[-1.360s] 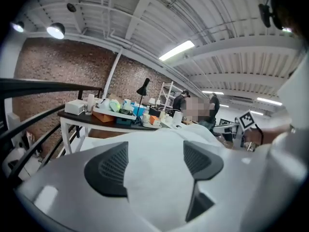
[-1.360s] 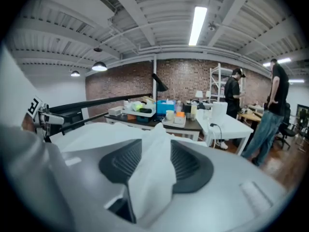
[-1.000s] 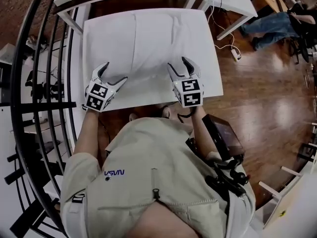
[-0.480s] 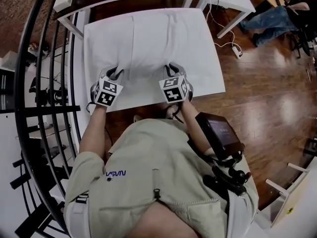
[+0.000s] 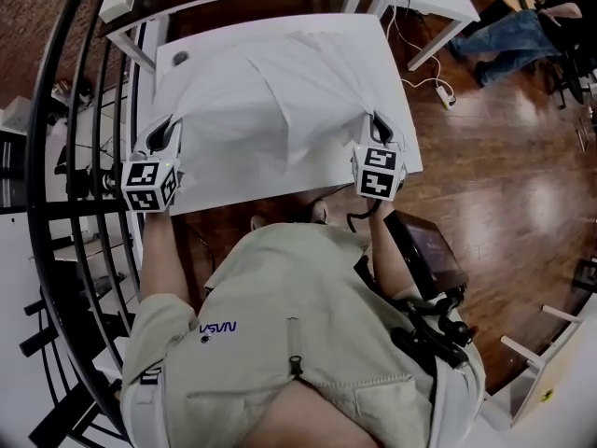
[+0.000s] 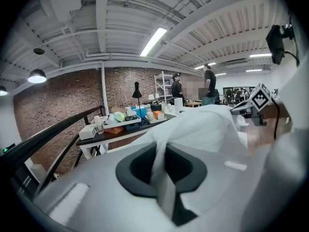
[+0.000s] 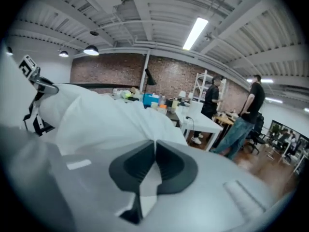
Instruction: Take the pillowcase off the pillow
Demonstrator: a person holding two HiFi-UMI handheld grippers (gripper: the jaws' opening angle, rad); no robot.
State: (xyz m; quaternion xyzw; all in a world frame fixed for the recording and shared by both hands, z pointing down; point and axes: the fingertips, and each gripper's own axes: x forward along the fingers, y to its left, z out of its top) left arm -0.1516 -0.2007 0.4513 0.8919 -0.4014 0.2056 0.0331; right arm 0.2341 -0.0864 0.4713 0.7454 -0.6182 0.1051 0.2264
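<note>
Pillow: not separable from the lifted pillowcase [image 5: 270, 110]. Person [image 5: 511, 37] at head view's upper right: cut off by the edge. Items [image 6: 126, 117] on dark desk [image 6: 100, 137]: too small to identify

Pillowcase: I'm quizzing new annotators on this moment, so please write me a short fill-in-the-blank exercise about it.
1. The left gripper is ___ on a fold of the white pillowcase.
2. The right gripper pinches the pillowcase too, so the number of grippers holding it is ___.
3. The pillowcase lies over a table whose colour is ___.
Missing words: shut; two; white.
Note: both grippers' jaws have just been closing, with pillowcase cloth between them.
</note>
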